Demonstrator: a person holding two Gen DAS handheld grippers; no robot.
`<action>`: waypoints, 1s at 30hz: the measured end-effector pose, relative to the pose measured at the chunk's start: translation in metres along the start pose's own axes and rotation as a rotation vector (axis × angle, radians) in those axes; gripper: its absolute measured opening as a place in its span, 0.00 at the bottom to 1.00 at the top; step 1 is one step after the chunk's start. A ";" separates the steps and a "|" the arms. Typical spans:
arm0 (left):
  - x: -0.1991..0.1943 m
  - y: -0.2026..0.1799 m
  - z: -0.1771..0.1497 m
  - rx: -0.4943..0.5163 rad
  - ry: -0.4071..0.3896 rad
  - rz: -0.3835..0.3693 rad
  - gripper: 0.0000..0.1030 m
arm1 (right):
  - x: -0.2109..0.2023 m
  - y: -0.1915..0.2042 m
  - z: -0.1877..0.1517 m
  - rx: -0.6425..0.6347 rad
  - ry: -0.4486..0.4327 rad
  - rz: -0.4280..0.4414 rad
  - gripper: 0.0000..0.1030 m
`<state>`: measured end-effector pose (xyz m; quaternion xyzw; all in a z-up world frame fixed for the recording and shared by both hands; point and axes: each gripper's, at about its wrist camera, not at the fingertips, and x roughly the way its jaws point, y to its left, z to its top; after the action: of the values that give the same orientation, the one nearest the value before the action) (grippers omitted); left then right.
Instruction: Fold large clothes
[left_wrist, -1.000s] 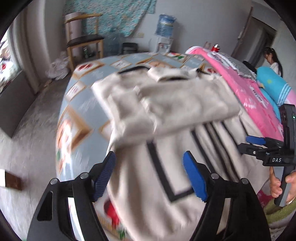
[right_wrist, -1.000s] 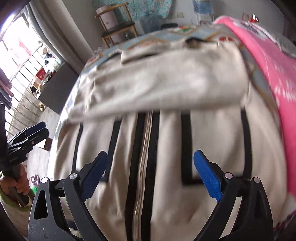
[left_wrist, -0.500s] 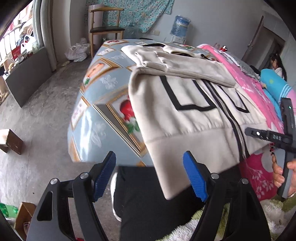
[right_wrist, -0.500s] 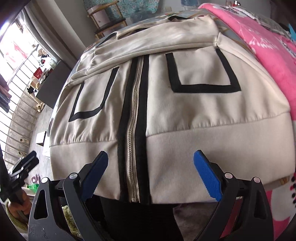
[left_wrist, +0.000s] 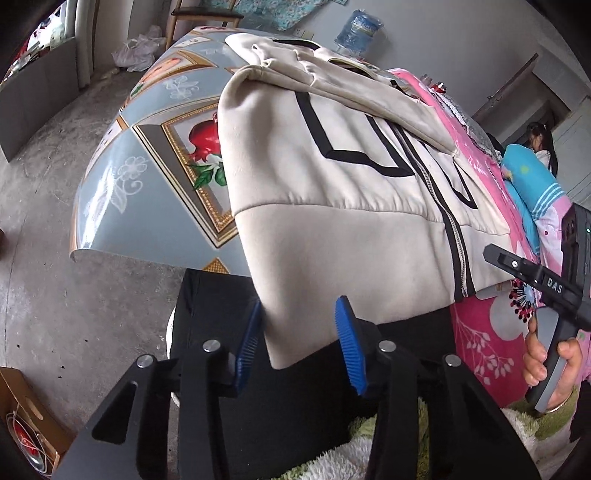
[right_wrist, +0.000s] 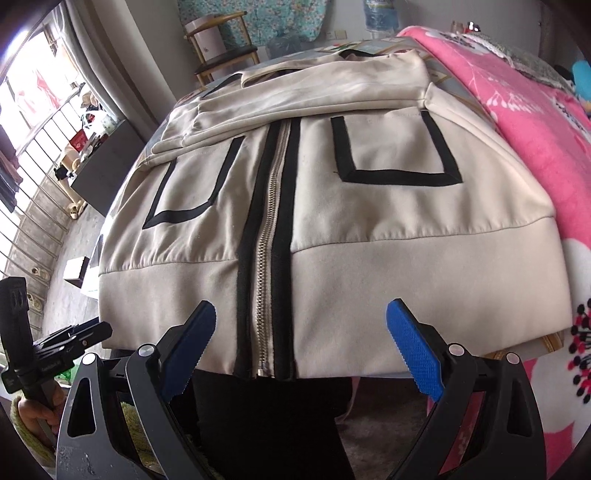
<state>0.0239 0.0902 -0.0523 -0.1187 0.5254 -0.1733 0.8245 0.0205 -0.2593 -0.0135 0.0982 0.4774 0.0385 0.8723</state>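
Observation:
A cream zip jacket (left_wrist: 351, 192) with black stripes lies on a table, sleeves folded across its chest, its hem band hanging over the near edge. It also fills the right wrist view (right_wrist: 332, 206). My left gripper (left_wrist: 301, 343) is partly closed, its blue pads on either side of the hem's left corner (left_wrist: 291, 332) with a gap still showing. My right gripper (right_wrist: 301, 343) is open wide just below the hem, near the zipper's end (right_wrist: 264, 369). The right gripper also shows in the left wrist view (left_wrist: 532, 273), and the left gripper in the right wrist view (right_wrist: 62, 343).
The table has a blue patterned cloth (left_wrist: 147, 177). A pink blanket (right_wrist: 535, 110) lies to the right of the jacket. A wooden chair (right_wrist: 221, 48) and a water bottle (left_wrist: 360, 31) stand behind. A person (left_wrist: 541, 144) sits at far right. A cardboard box (left_wrist: 26, 424) is on the floor.
Both grippers pulled back from over the jacket to its hem at the near edge. The left gripper's jaws narrowed around the hem's left corner. The right stays wide open.

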 end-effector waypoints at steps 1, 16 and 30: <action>0.001 0.000 0.001 -0.002 0.003 0.001 0.37 | -0.002 -0.003 -0.001 0.002 -0.002 -0.005 0.88; 0.013 0.007 0.012 -0.058 0.053 -0.029 0.37 | -0.036 -0.046 -0.016 0.052 -0.040 -0.114 0.88; -0.004 -0.003 0.009 -0.023 0.034 -0.080 0.21 | -0.051 -0.118 -0.019 0.221 -0.039 -0.125 0.72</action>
<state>0.0297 0.0888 -0.0443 -0.1460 0.5361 -0.2023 0.8064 -0.0261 -0.3802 -0.0063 0.1644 0.4670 -0.0706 0.8660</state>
